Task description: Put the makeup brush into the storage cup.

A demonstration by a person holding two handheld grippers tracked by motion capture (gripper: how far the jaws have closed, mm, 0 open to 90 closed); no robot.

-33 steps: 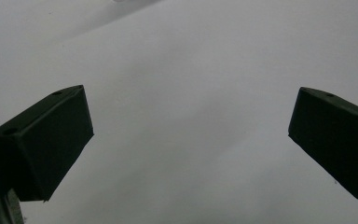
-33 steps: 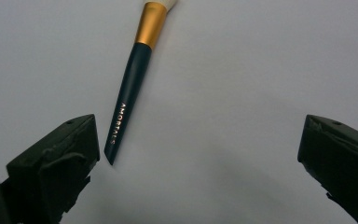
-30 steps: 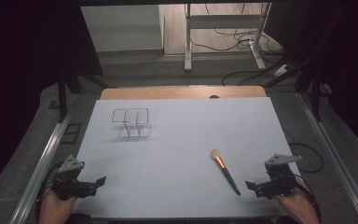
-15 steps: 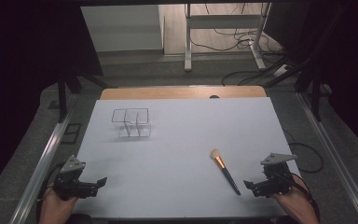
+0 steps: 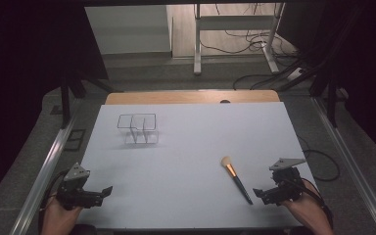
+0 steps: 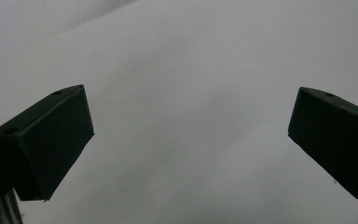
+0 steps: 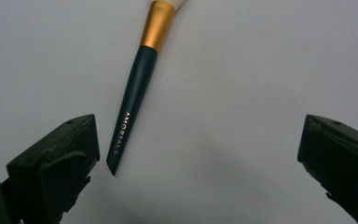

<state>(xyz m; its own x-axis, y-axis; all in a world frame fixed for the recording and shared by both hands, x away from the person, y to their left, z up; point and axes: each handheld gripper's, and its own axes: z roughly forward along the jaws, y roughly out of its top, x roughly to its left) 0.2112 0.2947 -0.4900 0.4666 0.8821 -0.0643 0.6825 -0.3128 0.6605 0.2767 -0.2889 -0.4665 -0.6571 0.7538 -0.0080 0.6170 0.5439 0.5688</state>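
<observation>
White sheet over a wooden desk (image 5: 191, 96), dark room all around, cables on the floor at the far end. Lying flat on the near right of the desk is a slim makeup brush with a dark handle, gold ferrule and pale bristles (image 5: 236, 178), bristles pointing far-left, handle tip pointing at the right tongs (image 5: 263, 194). Those tongs are spread wide with nothing in them, and in the right gripper view the brush (image 7: 135, 88) has its handle tip just beside one jaw, not touching as far as I can tell.

My guess on handling: it's very light and stiff, the glossy handle is probably a bit slippery, and the bristles are soft. So I'd pinch mid-handle, below the ferrule, and stay off the bristles.

Left tongs (image 5: 104, 192) sit wide and empty at the near left. Clear two-compartment wire-edged holder (image 5: 137, 129) stands far left, well apart from the brush.
</observation>
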